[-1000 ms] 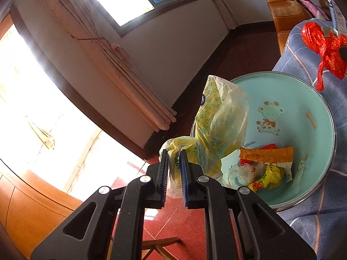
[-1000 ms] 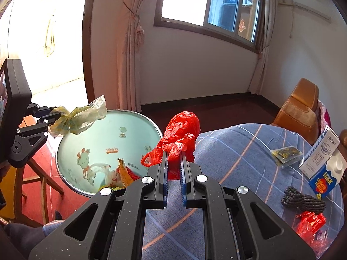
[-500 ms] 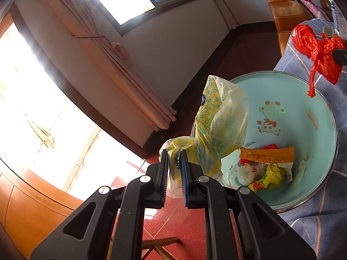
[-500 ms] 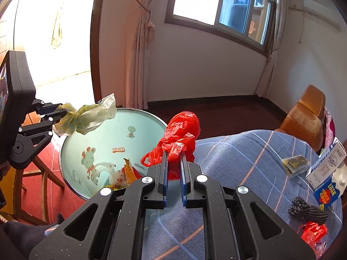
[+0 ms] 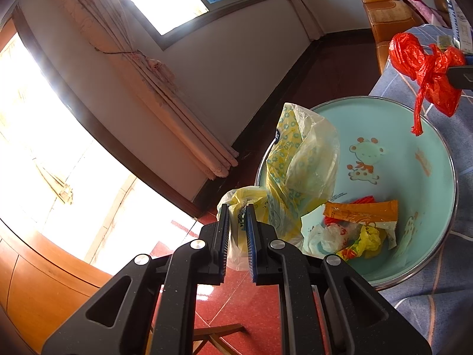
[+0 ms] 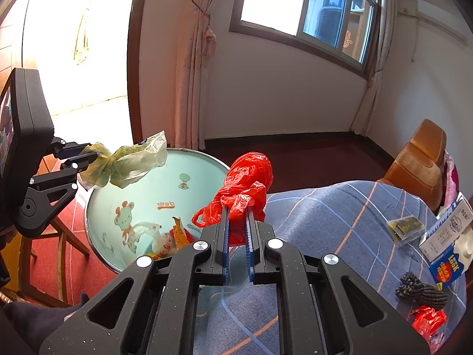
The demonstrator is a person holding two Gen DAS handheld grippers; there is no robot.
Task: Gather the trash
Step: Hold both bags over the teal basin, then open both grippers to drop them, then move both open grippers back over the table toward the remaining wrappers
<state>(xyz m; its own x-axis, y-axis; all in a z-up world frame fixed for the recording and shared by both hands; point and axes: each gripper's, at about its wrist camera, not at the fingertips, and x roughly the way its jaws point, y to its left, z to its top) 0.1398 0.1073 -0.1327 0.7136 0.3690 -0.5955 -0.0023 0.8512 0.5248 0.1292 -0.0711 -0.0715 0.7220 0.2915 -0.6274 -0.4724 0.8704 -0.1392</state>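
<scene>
Blue checked tablecloth [image 6: 340, 216] only in right view; tools clamping red bag [image 6: 248, 183], yellow bag [image 5: 295, 171].

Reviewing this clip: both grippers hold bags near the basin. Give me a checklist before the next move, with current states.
1. Left gripper shut on yellow bag: ok.
2. Right gripper shut on red bag: ok.
3. Yellow bag over basin: ok, partly over the rim.
4. Red bag over basin: not ok, at the rim over the cloth.
5. Room in basin: ok.
6. Table trash left, red wrapper: not ok.
</scene>
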